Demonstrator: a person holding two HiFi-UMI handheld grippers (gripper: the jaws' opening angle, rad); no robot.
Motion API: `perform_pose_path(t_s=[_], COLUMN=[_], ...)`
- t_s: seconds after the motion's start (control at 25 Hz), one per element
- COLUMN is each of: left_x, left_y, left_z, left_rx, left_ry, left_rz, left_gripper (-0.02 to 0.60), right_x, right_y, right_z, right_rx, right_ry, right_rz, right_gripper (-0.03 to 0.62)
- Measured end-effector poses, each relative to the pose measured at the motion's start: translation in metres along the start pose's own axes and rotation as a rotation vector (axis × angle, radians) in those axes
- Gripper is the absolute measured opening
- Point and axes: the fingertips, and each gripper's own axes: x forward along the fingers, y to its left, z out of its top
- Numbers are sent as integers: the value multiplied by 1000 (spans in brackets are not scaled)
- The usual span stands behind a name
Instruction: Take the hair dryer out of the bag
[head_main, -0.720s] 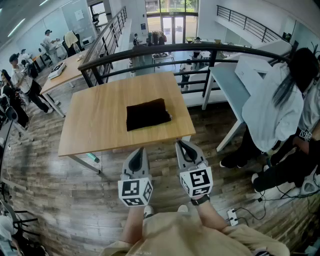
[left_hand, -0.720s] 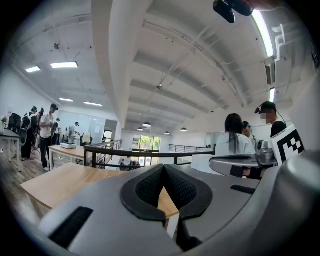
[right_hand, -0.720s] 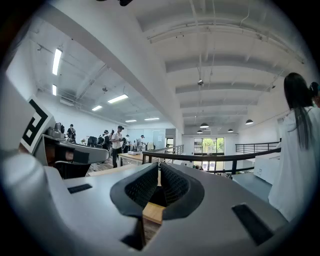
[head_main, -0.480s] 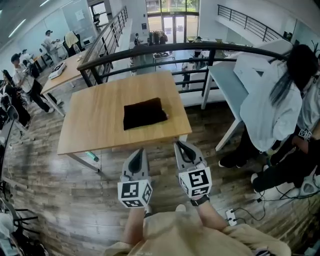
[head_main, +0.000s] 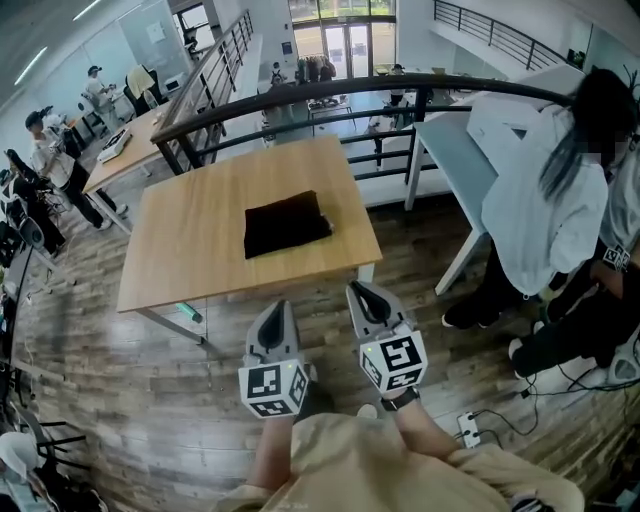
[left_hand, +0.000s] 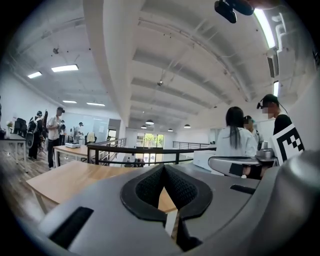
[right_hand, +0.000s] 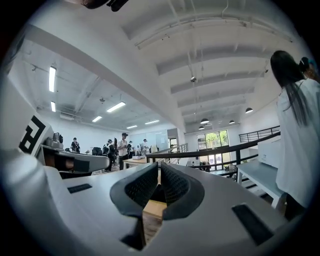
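Note:
A flat black bag lies on the wooden table, slightly right of its middle. No hair dryer shows; the bag hides whatever is inside. Both grippers hang side by side in front of the table's near edge, well short of the bag. My left gripper is shut with nothing between its pads, pointing roughly level toward the table. My right gripper is shut and empty too, and past its jaw tips a strip of the table's edge shows.
A person in a white top stands by a pale table at the right. A black railing runs behind the wooden table. Cables and a power strip lie on the floor at the right. Other people stand at desks far left.
The view has shifted slightly; the table and bag sit a little higher and further left in the head view. Both grippers stay shut and side by side.

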Motion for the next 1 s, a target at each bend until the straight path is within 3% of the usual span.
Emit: perform_pose_path(t_s=[0.24,0.48,0.8,1.0], left_x=[39,110,216,269], left_y=[20,92,180,228], left_z=[-5,15,46,47], left_rx=[46,42,22,-3], left_ry=[4,-19,-57,-35], left_rz=[-5,7,-46,-74], left_gripper=[11,11,11,11], right_x=[50,150,293,365], right_y=[-10,-6,-22,-23], right_z=[-12,-2,8,-3], right_rx=[-10,-47,-72,-57], right_ry=[19,17,43,97], right_rz=[7,30,-2,-25], right_gripper=[24,25,24,25])
